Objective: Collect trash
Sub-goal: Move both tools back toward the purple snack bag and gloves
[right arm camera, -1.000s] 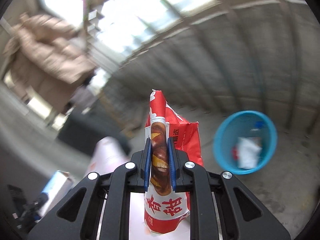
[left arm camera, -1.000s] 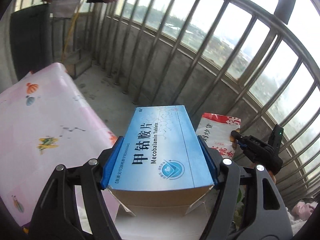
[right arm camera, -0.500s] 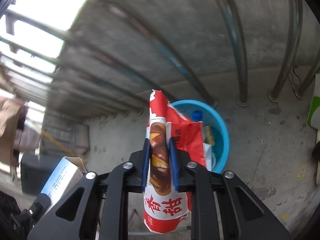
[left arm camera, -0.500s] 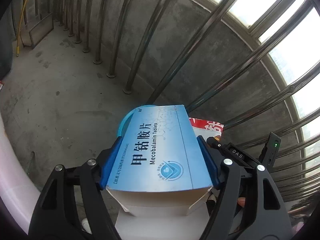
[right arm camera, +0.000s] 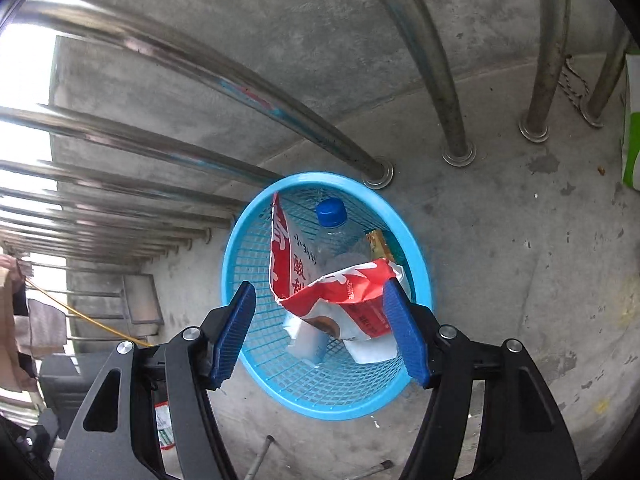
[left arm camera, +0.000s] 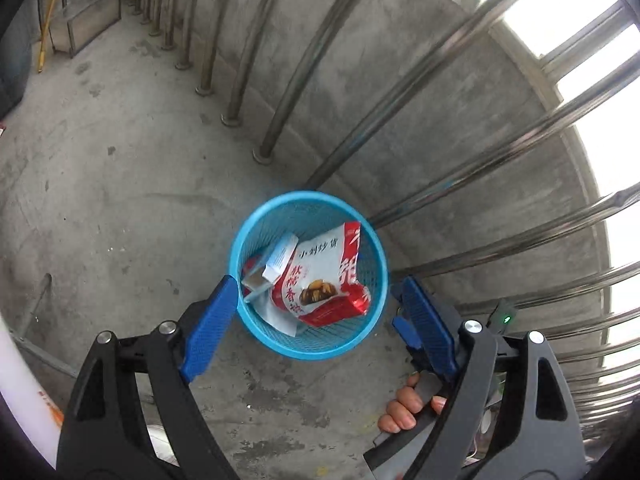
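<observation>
Blue mesh plastic makes up the basket (left arm camera: 256,324) on the concrete floor, hard against the foot of the steel railing (left arm camera: 400,92), and both pieces of trash that were gripped a second ago now lie inside it. The left gripper (left arm camera: 320,320), which clamped the blue-and-white tablet box (left arm camera: 282,258) half a second back, hangs above the basket with its jaws opening and nothing between them; the box rests against the basket's left inner wall. The right gripper (right arm camera: 320,332) has likewise let go of the red snack bag (right arm camera: 340,292), its jaws widening over the basket, the bag crumpled on top of a bottle with a blue cap (right arm camera: 331,212). By my reading, this drop is finished and both tools are free for more litter. Chinese characters show on the bag; the box's lettering is too small to read now.
</observation>
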A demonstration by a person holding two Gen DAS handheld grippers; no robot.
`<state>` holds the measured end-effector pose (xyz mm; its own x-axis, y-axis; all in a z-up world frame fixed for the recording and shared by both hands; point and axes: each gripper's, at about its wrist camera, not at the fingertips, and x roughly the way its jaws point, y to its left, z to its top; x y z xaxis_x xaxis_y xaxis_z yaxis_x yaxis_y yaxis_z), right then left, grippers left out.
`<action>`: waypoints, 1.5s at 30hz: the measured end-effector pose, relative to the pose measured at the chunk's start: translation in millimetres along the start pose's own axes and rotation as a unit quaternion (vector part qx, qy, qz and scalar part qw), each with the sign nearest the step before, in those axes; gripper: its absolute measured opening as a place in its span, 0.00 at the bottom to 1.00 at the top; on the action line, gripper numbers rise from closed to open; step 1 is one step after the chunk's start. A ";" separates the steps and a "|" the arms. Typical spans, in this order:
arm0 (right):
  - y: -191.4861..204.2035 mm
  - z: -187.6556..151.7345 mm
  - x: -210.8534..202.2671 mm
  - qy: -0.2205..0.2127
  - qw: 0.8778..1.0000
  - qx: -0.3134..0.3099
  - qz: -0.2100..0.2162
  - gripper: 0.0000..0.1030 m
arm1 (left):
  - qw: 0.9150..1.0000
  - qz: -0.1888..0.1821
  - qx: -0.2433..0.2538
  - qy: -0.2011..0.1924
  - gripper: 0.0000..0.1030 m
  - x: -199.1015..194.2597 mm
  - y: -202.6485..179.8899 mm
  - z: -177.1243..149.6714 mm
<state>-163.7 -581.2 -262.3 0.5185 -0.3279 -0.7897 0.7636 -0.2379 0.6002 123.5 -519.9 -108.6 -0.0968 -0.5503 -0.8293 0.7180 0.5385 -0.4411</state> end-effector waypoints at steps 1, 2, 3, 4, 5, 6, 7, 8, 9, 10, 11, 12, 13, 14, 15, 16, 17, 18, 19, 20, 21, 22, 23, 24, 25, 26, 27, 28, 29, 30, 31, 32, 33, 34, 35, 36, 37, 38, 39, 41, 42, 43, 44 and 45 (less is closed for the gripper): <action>1.2 -0.5 -4.4 -0.003 1.000 -0.001 0.007 0.63 | 1.000 -0.001 0.002 -0.007 0.77 -9.2 0.6 -0.7; 4.3 -1.3 -9.9 -0.007 1.000 -0.003 0.014 0.63 | 1.000 -0.001 0.003 -0.013 0.77 -17.9 1.1 -0.6; 7.4 -2.4 -14.3 -0.011 1.000 -0.006 0.021 0.63 | 1.000 0.007 0.005 -0.019 0.77 -35.2 3.1 -3.9; 14.5 -3.3 -21.6 -0.014 0.999 -0.015 0.034 0.63 | 1.000 0.018 0.006 -0.022 0.77 -46.9 6.2 -5.6; 23.6 -5.4 -30.5 -0.019 0.998 -0.026 0.047 0.63 | 0.999 0.033 0.008 -0.027 0.77 -64.8 10.1 -11.1; 34.4 -9.0 -40.3 -0.022 0.997 -0.040 0.063 0.63 | 0.999 0.041 0.009 -0.033 0.77 -78.1 12.2 -15.1; 41.8 -11.9 -46.3 -0.023 0.996 -0.051 0.076 0.63 | 0.998 0.053 0.010 -0.042 0.77 -98.4 15.8 -23.2; 55.1 -17.5 -55.2 -0.021 0.993 -0.072 0.093 0.63 | 0.997 0.061 0.013 -0.052 0.77 -120.1 19.2 -32.8; 65.1 -22.2 -60.8 -0.018 0.990 -0.090 0.103 0.63 | 0.996 0.066 0.015 -0.063 0.77 -142.0 23.3 -43.7; 80.9 -31.3 -68.7 -0.011 0.986 -0.119 0.118 0.63 | 0.995 0.065 0.017 -0.073 0.77 -159.6 27.8 -53.7; 98.0 -42.1 -75.0 -0.003 0.980 -0.152 0.129 0.63 | 0.994 0.064 0.019 -0.086 0.77 -179.8 32.6 -65.8; 114.9 -54.2 -79.4 0.007 0.974 -0.184 0.132 0.63 | 0.991 0.070 0.021 -0.109 0.77 -207.2 40.1 -84.8; 126.7 -63.5 -82.1 0.014 0.970 -0.202 0.135 0.63 | 0.988 0.079 0.021 -0.127 0.77 -225.4 47.0 -99.5; 142.1 -78.7 -84.8 0.031 0.963 -0.224 0.143 0.63 | 0.984 0.097 0.017 -0.150 0.77 -247.3 56.0 -118.3; 152.7 -89.6 -86.3 0.046 0.958 -0.239 0.150 0.63 | 0.979 0.114 0.010 -0.168 0.78 -266.4 65.4 -136.8; 166.9 -107.3 -89.0 0.069 0.949 -0.261 0.163 0.63 | 0.976 0.127 0.002 -0.180 0.78 -280.0 73.1 -151.9; 179.9 -126.0 -92.3 0.090 0.938 -0.285 0.175 0.63 | 0.969 0.142 -0.016 -0.199 0.78 -301.5 85.7 -174.3; 190.5 -142.6 -96.6 0.109 0.927 -0.309 0.184 0.63 | 0.965 0.152 -0.029 -0.213 0.78 -316.6 93.9 -190.2; 202.4 -164.1 -101.2 0.131 0.911 -0.338 0.197 0.63 | 0.957 0.169 -0.048 -0.233 0.78 -337.3 107.0 -212.6; 212.1 -185.9 -106.7 0.153 0.896 -0.362 0.208 0.63 | 0.947 0.187 -0.068 -0.251 0.78 -356.7 119.9 -235.5; 217.7 -200.3 -111.4 0.168 0.885 -0.376 0.218 0.63 | 0.938 0.205 -0.087 -0.265 0.78 -373.4 131.2 -256.6; 226.1 -226.4 -118.1 0.195 0.865 -0.399 0.233 0.63 | 0.931 0.220 -0.101 -0.275 0.78 -385.0 139.5 -272.9; 230.7 -241.4 -121.9 0.211 0.853 -0.412 0.240 0.63 | 0.922 0.235 -0.116 -0.283 0.78 -395.8 148.0 -290.0; 236.6 -258.4 -129.1 0.228 0.840 -0.425 0.247 0.63 | 0.912 0.257 -0.133 -0.292 0.78 -408.1 159.6 -313.2; 241.3 -279.0 -134.6 0.248 0.823 -0.442 0.256 0.63 | 0.904 0.273 -0.144 -0.294 0.78 -415.1 168.0 -326.8; 246.1 -297.2 -141.0 0.266 0.807 -0.458 0.262 0.63 | 0.897 0.289 -0.157 -0.295 0.78 -420.2 175.6 -340.5; 249.6 -313.4 -146.6 0.280 0.793 -0.471 0.266 0.63 | 0.891 0.299 -0.174 -0.294 0.78 -426.3 185.5 -355.4; 252.8 -331.0 -154.9 0.296 0.777 -0.485 0.272 0.63 | 0.886 0.301 -0.194 -0.294 0.78 -430.5 194.4 -370.2; 254.7 -345.8 -161.8 0.312 0.760 -0.497 0.279 0.63 | 0.883 0.300 -0.208 -0.295 0.78 -430.9 197.7 -380.2; 256.3 -357.7 -169.5 0.324 0.746 -0.507 0.286 0.63 | 0.879 0.296 -0.226 -0.298 0.78 -432.6 204.5 -395.0; 257.6 -374.9 -180.7 0.339 0.725 -0.522 0.295 0.63 | 0.876 0.295 -0.236 -0.298 0.78 -433.9 209.0 -404.3; 259.0 -383.8 -186.6 0.348 0.713 -0.529 0.300 0.63 | 0.874 0.295 -0.246 -0.298 0.78 -434.9 213.8 -414.3; 258.7 -398.1 -194.4 0.363 0.697 -0.539 0.303 0.63 | 0.871 0.297 -0.253 -0.298 0.78 -433.6 217.4 -422.3; 255.9 -407.3 -199.6 0.372 0.688 -0.544 0.303 0.63 | 0.869 0.298 -0.259 -0.298 0.78 -430.3 220.9 -428.5; 254.7 -419.4 -203.1 0.384 0.677 -0.552 0.301 0.63 | 0.867 0.299 -0.265 -0.297 0.78 -427.2 220.9 -435.0; 252.7 -429.4 -205.4 0.392 0.668 -0.559 0.298 0.63 | 0.865 0.299 -0.272 -0.296 0.78 -425.7 225.2 -444.1; 249.6 -441.5 -207.1 0.397 0.660 -0.569 0.289 0.63 | 0.864 0.298 -0.278 -0.296 0.78 -422.8 228.7 -453.2; 246.2 -449.7 -207.2 0.402 0.655 -0.578 0.276 0.63 | 0.862 0.296 -0.283 -0.297 0.78 -421.5 232.6 -457.8; 240.9 -460.6 -206.8 0.411 0.648 -0.585 0.262 0.63 | 0.861 0.296 -0.288 -0.298 0.78 -419.7 236.6 -459.8; 226.0 -468.7 -208.2 0.428 0.639 -0.588 0.252 0.63 | 0.859 0.296 -0.297 -0.296 0.77 -416.5 242.2 -467.1; 221.4 -470.0 -208.8 0.432 0.635 -0.590 0.248 0.63 | 0.859 0.293 -0.299 -0.294 0.77 -415.5 244.2 -470.6; 215.8 -474.1 -211.3 0.436 0.630 -0.594 0.243 0.63 | 0.861 0.288 -0.301 -0.294 0.77 -414.5 245.2 -473.4; 211.2 -477.5 -213.4 0.438 0.626 -0.599 0.239 0.62 | 0.861 0.285 -0.301 -0.295 0.77 -413.3 246.2 -475.5; 210.2 -479.8 -210.0 0.440 0.625 -0.601 0.236 0.62 | 0.861 0.282 -0.302 -0.297 0.77 -412.4 247.2 -476.9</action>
<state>72.5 -123.7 -31.3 0.4024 0.6524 -0.6422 -0.0905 0.7265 0.6812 12.1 144.4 -39.2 0.6476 -0.2258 -0.7278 0.0291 0.9617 -0.2725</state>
